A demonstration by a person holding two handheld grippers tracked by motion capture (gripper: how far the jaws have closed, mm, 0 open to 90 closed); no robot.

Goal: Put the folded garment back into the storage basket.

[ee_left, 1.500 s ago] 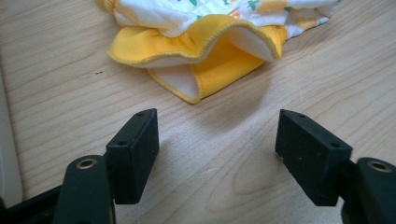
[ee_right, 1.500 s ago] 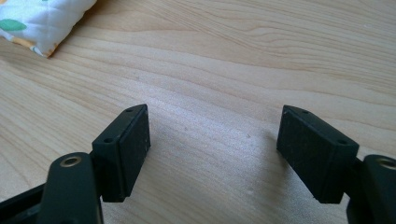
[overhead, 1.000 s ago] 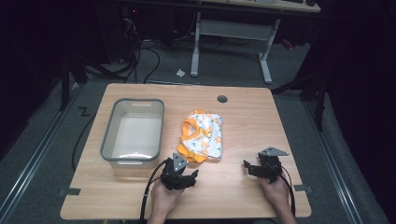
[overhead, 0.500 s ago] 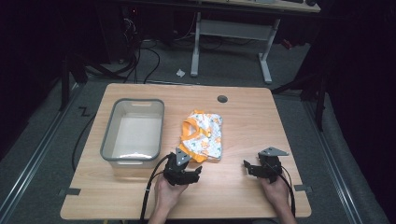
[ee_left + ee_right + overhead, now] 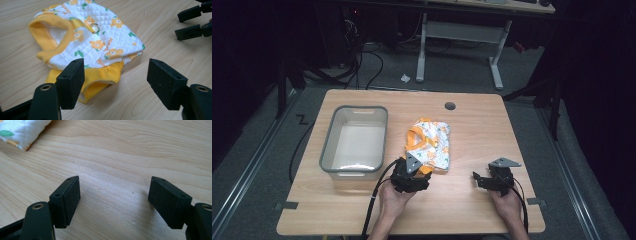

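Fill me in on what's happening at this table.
A person holds a gripper in each hand at a wooden table. The left gripper hovers open at the near edge of a small yellow, flower-printed quilted garment, not gripping it. The right gripper rests open over bare wood. A grey plastic tub stands left of the garment.

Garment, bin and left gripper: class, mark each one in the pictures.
Flowered garment [image 5: 105,45], left gripper view, quilted white panel.
Grey bin [image 5: 328,145], high view, left rim.
Left gripper [image 5: 115,77], left gripper view, midway between its open fingertips.
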